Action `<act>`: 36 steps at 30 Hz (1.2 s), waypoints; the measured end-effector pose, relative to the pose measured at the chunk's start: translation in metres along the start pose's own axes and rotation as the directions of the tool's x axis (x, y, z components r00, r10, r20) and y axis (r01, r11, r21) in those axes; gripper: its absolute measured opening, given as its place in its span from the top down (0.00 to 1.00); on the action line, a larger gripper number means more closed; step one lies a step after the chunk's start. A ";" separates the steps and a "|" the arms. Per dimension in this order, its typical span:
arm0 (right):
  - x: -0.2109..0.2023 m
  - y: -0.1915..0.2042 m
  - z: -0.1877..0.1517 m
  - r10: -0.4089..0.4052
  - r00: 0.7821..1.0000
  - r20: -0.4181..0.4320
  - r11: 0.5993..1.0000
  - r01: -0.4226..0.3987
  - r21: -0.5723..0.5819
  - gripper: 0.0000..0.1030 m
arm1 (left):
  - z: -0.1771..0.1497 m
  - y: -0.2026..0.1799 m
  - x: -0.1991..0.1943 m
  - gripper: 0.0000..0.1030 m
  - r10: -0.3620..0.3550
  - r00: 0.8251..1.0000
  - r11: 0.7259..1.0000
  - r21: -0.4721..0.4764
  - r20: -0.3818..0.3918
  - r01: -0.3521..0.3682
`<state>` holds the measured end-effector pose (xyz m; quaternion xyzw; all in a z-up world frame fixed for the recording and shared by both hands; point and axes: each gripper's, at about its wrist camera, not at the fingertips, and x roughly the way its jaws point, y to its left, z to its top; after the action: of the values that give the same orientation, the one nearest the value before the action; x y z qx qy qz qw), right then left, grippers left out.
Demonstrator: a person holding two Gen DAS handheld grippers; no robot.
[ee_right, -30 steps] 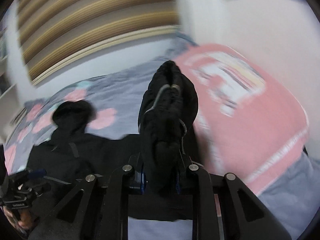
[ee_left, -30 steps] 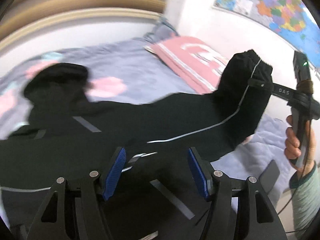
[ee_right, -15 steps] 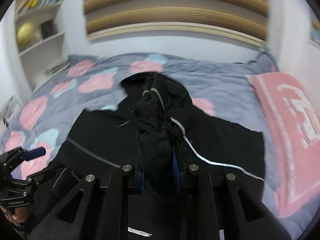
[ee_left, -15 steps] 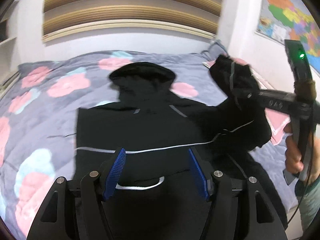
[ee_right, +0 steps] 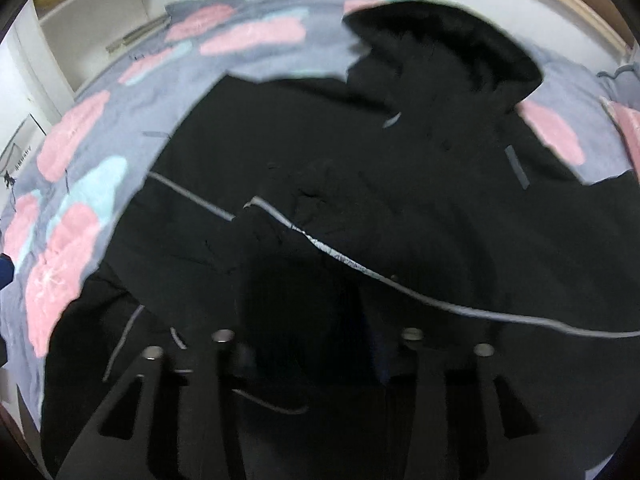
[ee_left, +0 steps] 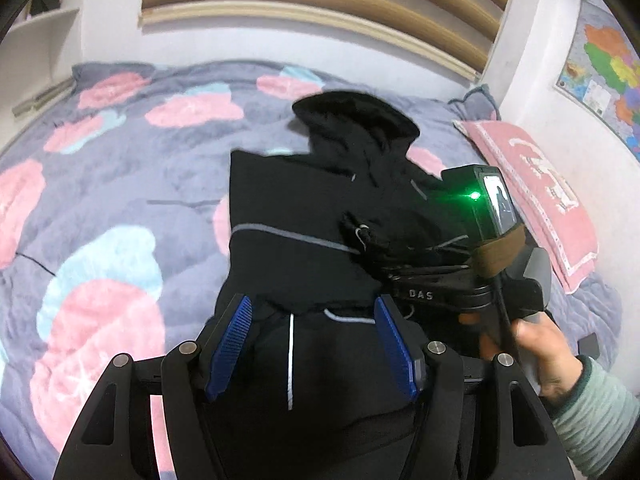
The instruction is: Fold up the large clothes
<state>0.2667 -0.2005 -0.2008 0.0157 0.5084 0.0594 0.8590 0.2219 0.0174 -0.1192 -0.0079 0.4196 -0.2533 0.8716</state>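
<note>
Carried across from the bed's right side, the sleeve cuff [ee_left: 370,236] now lies on the chest of the black hooded jacket with grey piping [ee_left: 296,216], spread on the floral grey quilt [ee_left: 100,208]. Right gripper [ee_left: 384,268] jaws are opening off the cuff; left gripper [ee_left: 314,338] hovers wide and empty. Further folds appear to remain.

Floral quilt [ee_left: 120,216], pink pillow [ee_left: 536,196], wall map [ee_left: 604,68]
</note>
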 end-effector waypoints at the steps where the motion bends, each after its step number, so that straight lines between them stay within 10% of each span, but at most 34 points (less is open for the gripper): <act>1: -0.002 0.004 -0.002 -0.002 1.000 0.005 1.000 0.002 -0.020 0.46 | -0.001 0.003 0.004 0.37 -0.009 1.000 1.000 -0.004 -0.014 0.009; 7: -0.074 -0.020 -0.020 0.102 0.986 0.132 0.995 -0.100 -0.015 0.43 | 0.006 0.008 0.038 0.37 -0.097 0.992 0.995 -0.030 -0.085 0.095; 12: -0.128 -0.076 -0.046 0.018 0.972 0.236 0.998 -0.031 0.053 0.32 | 0.023 -0.004 0.076 0.36 -0.218 0.965 0.974 -0.093 -0.147 0.206; 23: -0.158 -0.219 -0.104 -0.143 0.966 0.214 0.944 0.068 0.324 0.31 | 0.044 -0.036 0.158 0.36 -0.245 0.947 0.960 -0.188 -0.206 0.208; 26: -0.152 -0.234 -0.110 -0.163 0.970 0.182 0.932 0.091 0.352 0.31 | 0.050 -0.052 0.170 0.38 -0.198 0.958 0.974 -0.151 -0.206 0.169; 29: -0.147 -0.244 -0.112 -0.176 0.971 0.165 0.923 0.105 0.369 0.31 | 0.055 -0.067 0.172 0.64 -0.117 0.975 0.992 -0.072 -0.191 0.105; 36: -0.135 -0.248 -0.096 -0.168 0.973 0.160 0.917 0.095 0.387 0.31 | 0.084 -0.049 0.106 0.69 -0.112 0.994 0.993 -0.029 0.007 0.112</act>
<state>0.1397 -0.4654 -0.1516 0.1515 0.4260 -0.0994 0.8864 0.3173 -0.0893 -0.1306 -0.0450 0.4199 -0.2955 0.8569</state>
